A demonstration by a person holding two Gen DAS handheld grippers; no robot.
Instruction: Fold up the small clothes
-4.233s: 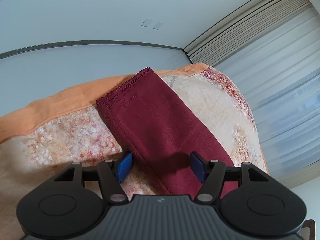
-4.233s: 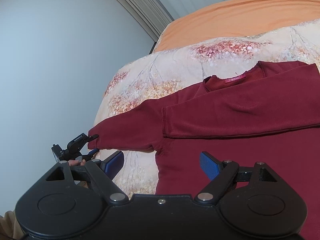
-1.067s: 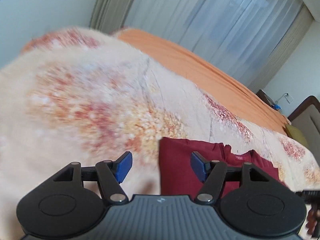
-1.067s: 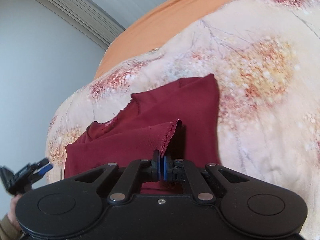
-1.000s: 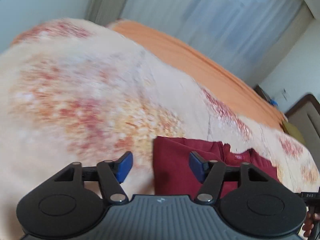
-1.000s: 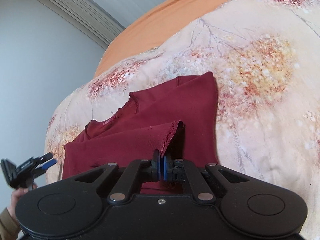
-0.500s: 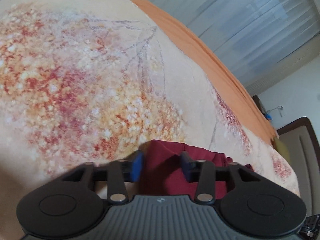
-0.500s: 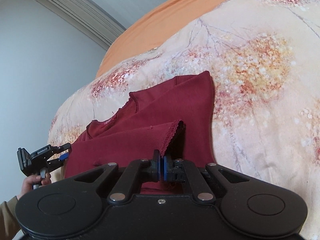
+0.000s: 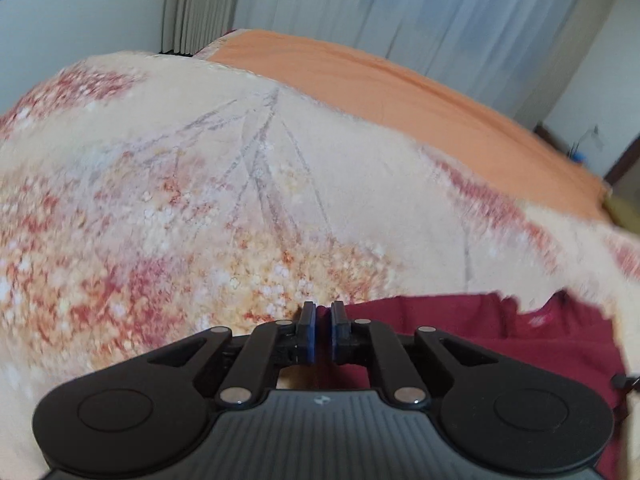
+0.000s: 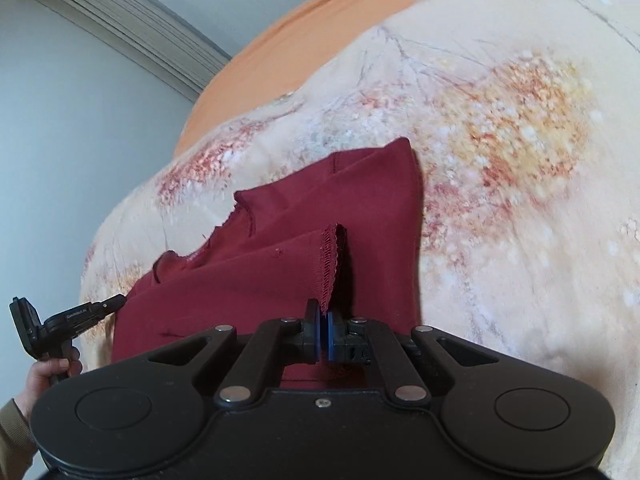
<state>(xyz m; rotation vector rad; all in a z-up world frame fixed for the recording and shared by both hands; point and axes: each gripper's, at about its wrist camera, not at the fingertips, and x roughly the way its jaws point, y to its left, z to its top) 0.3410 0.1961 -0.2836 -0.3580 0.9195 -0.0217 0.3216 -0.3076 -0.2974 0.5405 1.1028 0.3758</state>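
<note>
Right gripper (image 10: 322,330) up close, jaws pinching the lace-edged hem of the dark red sweater (image 10: 280,264), lifting that corner off the floral bedspread (image 10: 520,200). Over at the sweater's near left edge the left gripper (image 9: 322,330) is closing its jaws, fabric between the blue pads (image 9: 308,334). Beyond lie an orange sheet (image 9: 400,92) and pale curtains (image 9: 400,4).

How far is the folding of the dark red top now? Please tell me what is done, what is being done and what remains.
Done: a sleeve of the dark red top lies folded across the body on the floral bedcover. In hand: the right gripper pinches the stitched hem, and the left gripper is closing at the top's edge near the shoulder. Left: likely carrying the gripped ends over to finish the fold; no compact bundle shows yet.
</note>
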